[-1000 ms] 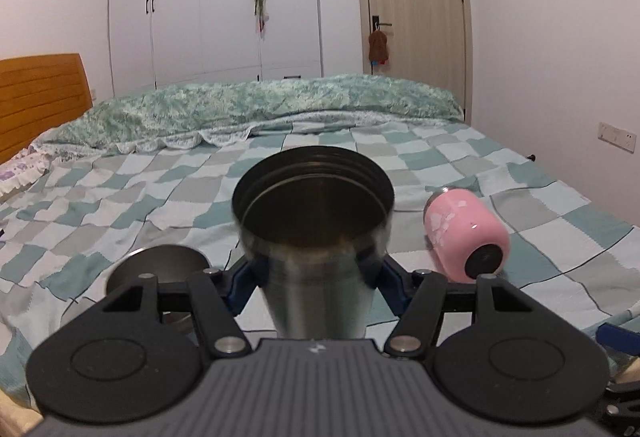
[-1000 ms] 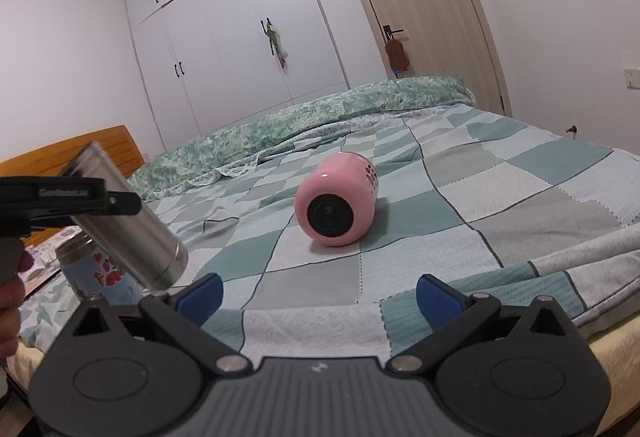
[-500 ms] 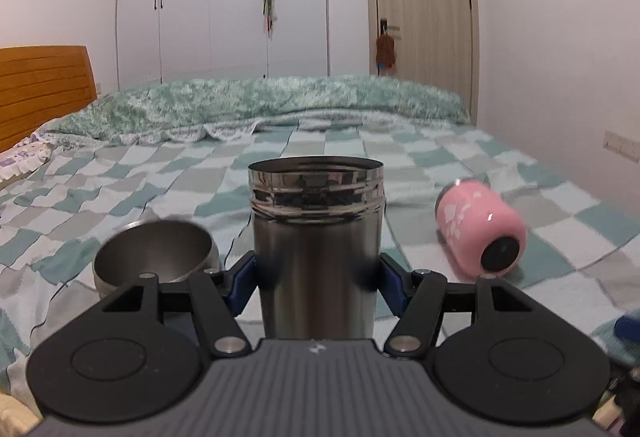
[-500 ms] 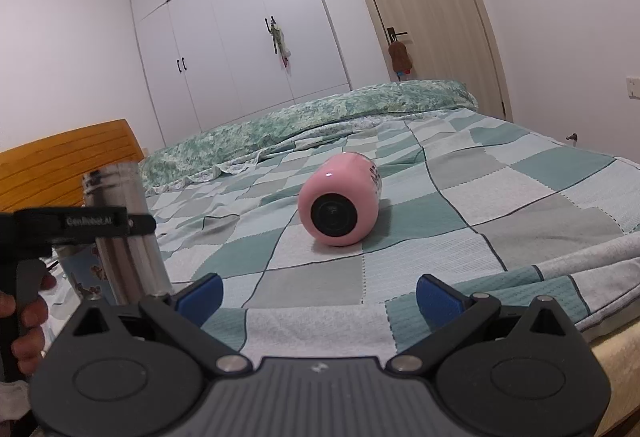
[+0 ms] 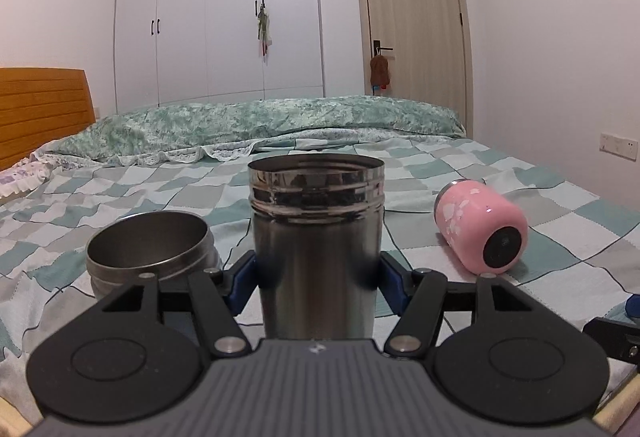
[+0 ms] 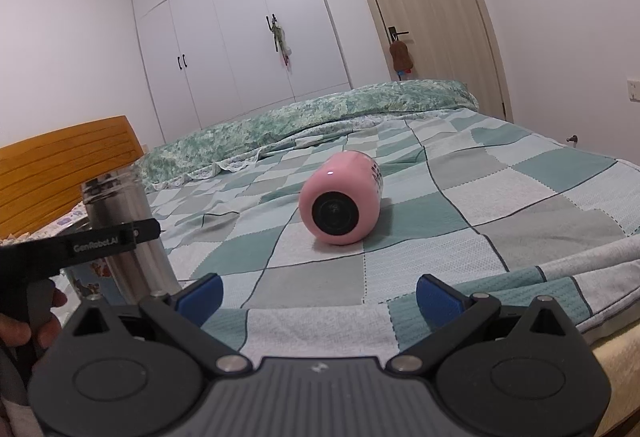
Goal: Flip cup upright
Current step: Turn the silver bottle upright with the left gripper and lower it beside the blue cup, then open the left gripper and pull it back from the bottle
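My left gripper (image 5: 316, 277) is shut on a steel cup (image 5: 316, 237) and holds it upright, mouth up, low over the checked bedspread (image 5: 520, 173). The same steel cup (image 6: 124, 233) shows at the left of the right wrist view, with the left gripper's finger across it. A pink cup (image 5: 482, 231) lies on its side to the right of the steel cup, its black base towards me. In the right wrist view the pink cup (image 6: 340, 209) lies ahead of my right gripper (image 6: 318, 295), which is open and empty near the bed's front edge.
A steel bowl (image 5: 150, 243) sits mouth up on the bed, left of the held cup. A printed cup (image 6: 86, 279) stands behind the steel cup. A wooden headboard (image 5: 40, 109) is at the left. A rolled green quilt (image 5: 280, 121) lies across the far side.
My left gripper has turned the steel cup from tilted, mouth towards the camera, to upright, and lowered it a little. The right gripper and the pink cup have hardly moved.
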Available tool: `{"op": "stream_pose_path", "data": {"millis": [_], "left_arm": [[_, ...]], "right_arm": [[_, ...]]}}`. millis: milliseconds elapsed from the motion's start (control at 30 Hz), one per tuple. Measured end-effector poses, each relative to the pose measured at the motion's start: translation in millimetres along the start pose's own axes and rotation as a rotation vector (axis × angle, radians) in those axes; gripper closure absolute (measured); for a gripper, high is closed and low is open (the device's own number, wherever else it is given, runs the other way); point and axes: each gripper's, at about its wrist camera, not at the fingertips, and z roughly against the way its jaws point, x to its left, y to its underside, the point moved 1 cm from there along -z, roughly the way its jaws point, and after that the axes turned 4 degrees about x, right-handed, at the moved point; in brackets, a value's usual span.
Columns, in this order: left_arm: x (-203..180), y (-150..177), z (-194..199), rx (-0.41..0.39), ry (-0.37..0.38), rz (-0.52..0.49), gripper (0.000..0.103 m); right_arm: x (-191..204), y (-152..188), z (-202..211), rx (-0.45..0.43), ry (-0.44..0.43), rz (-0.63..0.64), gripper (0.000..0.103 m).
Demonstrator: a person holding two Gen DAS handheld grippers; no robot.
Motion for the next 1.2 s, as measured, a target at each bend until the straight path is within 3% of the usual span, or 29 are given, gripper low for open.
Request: {"op": "stream_pose_path", "data": {"millis": [33,67,133,267,500,833,1200], "left_arm": [[0,0,1,-0.001,-0.002,0.008,0.034],[1,0,3,-0.005,-0.002,0.02,0.017],[4,0,14,-0.047,0.025,0.038,0.0],[7,2,45,-0.147,0.05,0.052,0.0],[13,20,90,-0.212,0.098,0.075,0.0],[24,55,89,-0.141,0.022,0.075,0.0],[38,63,93,-0.151,0.008,0.082,0.0]], "right_arm": [[0,0,0,0.0,0.0,0.0,0.0],[0,0,0,0.0,0.001,0.001,0.0],[0,0,0,0.0,0.001,0.001,0.0],[0,0,-1,-0.002,0.001,0.0,0.0],[1,1,3,-0.016,0.001,0.012,0.0],[17,6,16,-0.083,0.023,0.093,0.0],[40,14,34,-0.197,0.067,0.208,0.0]]}}
